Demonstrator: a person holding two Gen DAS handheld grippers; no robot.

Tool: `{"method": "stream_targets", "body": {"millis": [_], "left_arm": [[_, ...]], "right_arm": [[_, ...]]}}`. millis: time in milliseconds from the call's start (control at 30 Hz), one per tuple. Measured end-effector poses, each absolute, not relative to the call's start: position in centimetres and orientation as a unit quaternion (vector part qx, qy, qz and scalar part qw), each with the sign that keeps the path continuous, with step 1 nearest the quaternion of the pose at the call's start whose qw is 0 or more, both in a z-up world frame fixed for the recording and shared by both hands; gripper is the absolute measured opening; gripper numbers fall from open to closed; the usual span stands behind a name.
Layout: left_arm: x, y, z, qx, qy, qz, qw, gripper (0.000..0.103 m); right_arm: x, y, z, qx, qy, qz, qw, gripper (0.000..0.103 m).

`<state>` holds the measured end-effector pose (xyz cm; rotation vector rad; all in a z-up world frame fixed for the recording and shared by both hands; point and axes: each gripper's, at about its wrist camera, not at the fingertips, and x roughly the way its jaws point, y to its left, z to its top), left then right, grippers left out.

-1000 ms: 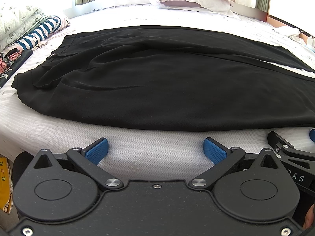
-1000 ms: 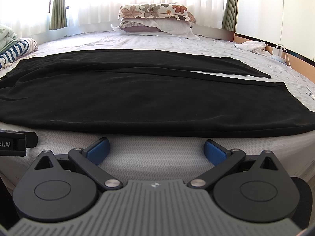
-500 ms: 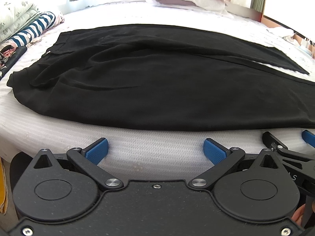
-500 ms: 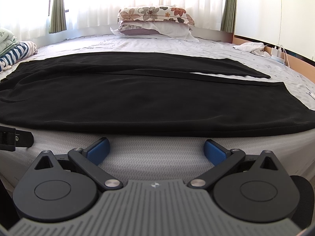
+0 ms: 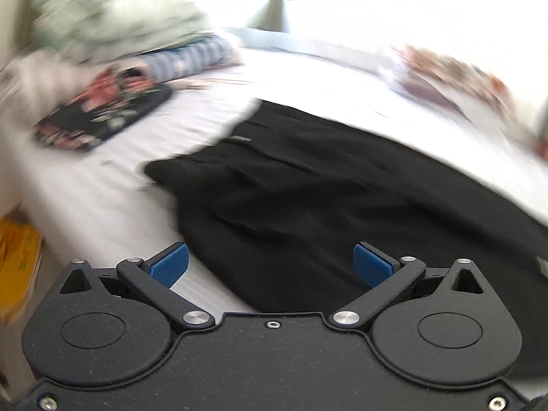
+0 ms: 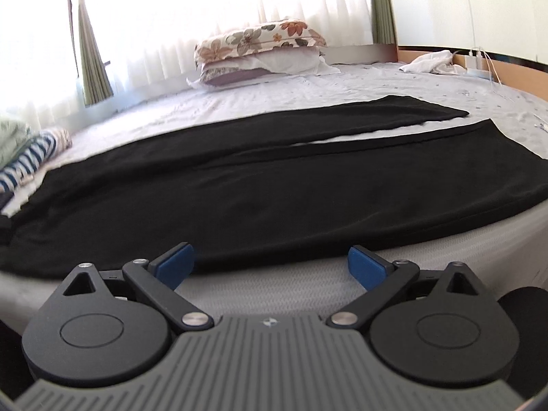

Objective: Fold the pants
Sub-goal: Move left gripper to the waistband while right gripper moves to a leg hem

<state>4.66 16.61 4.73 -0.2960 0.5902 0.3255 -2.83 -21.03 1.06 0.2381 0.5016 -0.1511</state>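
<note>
1. The left gripper (image 5: 270, 262) has swung fast to the left since half a second ago. Its picture is now blurry. Before, it looked at the middle of the pants (image 5: 342, 188). Now it looks at the waist end, up at about 11 o'clock.

2. Its two blue fingers (image 5: 170, 263) are wide apart and hold nothing. The near edge of the pants now lies right between them at 6 o'clock. Before, only white bed (image 5: 113, 185) was there.

3. The right gripper (image 6: 270, 262) has tipped a little and moved closer. Its fingers are wide apart too, and empty. The near hem of the pants (image 6: 274, 188) is just in front of them at 6 o'clock.

4. The pants lie flat on the bed (image 6: 281, 284), still unfolded. The waist is at 9 o'clock and the two leg ends at 2 and 3 o'clock.

5. I think both grippers are getting ready to pinch the near edge. No fold has been made yet.

6. A pile of folded clothes (image 5: 137, 68) sits at 10 o'clock, apart from the pants.
</note>
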Motion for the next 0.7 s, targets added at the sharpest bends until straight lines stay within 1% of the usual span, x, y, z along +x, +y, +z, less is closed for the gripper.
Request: {"method": "stream_targets", "body": {"millis": [100,200,267,333,400,433,467,500,533,567,600,633,667,700], "left_arm": [[6.0,21.7,4.3,-0.22,0.263,0.215,0.915,0.103],[7.5,25.1,3.8,-0.245,0.253,0.25,0.902,0.103],[8.6,26.4,3.3,-0.249,0.263,0.264,0.894,0.103],[9.9,27.9,2.6,-0.254,0.271,0.268,0.889,0.098],[10.7,28.2,2.0,-0.267,0.281,0.258,0.885,0.089],[11.1,28.5,1.6,-0.277,0.283,0.251,0.883,0.086],[11.2,28.4,1.4,-0.285,0.281,0.246,0.883,0.08],[11.4,28.4,1.3,-0.283,0.273,0.247,0.886,0.069],[11.5,28.5,1.2,-0.279,0.267,0.247,0.889,0.059],[11.8,28.7,1.2,-0.277,0.267,0.243,0.89,0.036],[12.0,28.8,1.2,-0.273,0.271,0.25,0.888,0.024],[12.0,28.6,1.6,-0.262,0.266,0.261,0.89,0.021],[11.6,28.2,2.1,-0.243,0.252,0.264,0.899,0.015],[11.4,27.7,2.6,-0.219,0.233,0.265,0.909,0.012]], "right_arm": [[-2.6,-21.5,1.8,0.112,0.238,-0.085,0.961,0.099],[-2.1,-21.8,2.1,0.105,0.237,-0.096,0.961,0.098],[-1.6,-21.9,2.1,0.103,0.239,-0.101,0.96,0.098],[-1.2,-21.9,2.1,0.098,0.241,-0.107,0.96,0.097],[-0.8,-21.8,2.1,0.093,0.242,-0.11,0.96,0.097],[-0.5,-21.8,2.1,0.091,0.243,-0.109,0.96,0.095],[-0.4,-21.6,2.1,0.088,0.244,-0.108,0.96,0.09],[-0.2,-21.4,2.0,0.085,0.246,-0.104,0.96,0.086],[0.1,-21.3,2.0,0.08,0.249,-0.104,0.96,0.077],[0.4,-21.1,2.0,0.075,0.252,-0.112,0.958,0.068],[0.5,-21.0,2.0,0.069,0.254,-0.117,0.958,0.065],[0.7,-20.9,1.9,0.065,0.254,-0.12,0.957,0.061],[0.9,-20.8,1.9,0.064,0.253,-0.12,0.958,0.059],[1.0,-20.7,1.9,0.065,0.253,-0.116,0.958,0.058]]}}
